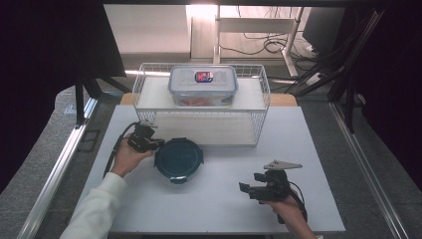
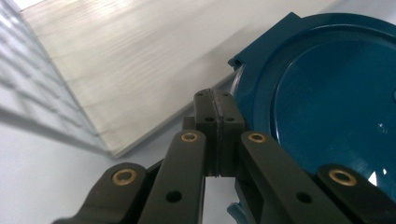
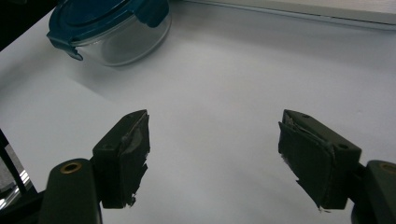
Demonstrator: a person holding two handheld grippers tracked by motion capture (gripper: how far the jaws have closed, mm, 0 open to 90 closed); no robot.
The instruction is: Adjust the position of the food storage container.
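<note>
High view: the left tongs [image 1: 158, 144] sit at the left edge of the round blue-lidded bowl [image 1: 179, 159] on the surface [image 1: 219, 199]; right tongs [image 1: 247, 188] hover well apart. Left gripper view: pads [image 2: 215, 116] pressed together, empty, beside the lid's rim; actual contact is unclear. Right gripper view: jaws spread wide, empty; the bowl [image 3: 112, 32] is cut off at top.

Glossy blue plastic lid [image 2: 327, 93] on clear glass bowl [image 3: 126, 44], matt white table [image 1: 214, 199], white wire rack [image 1: 259, 94]
</note>
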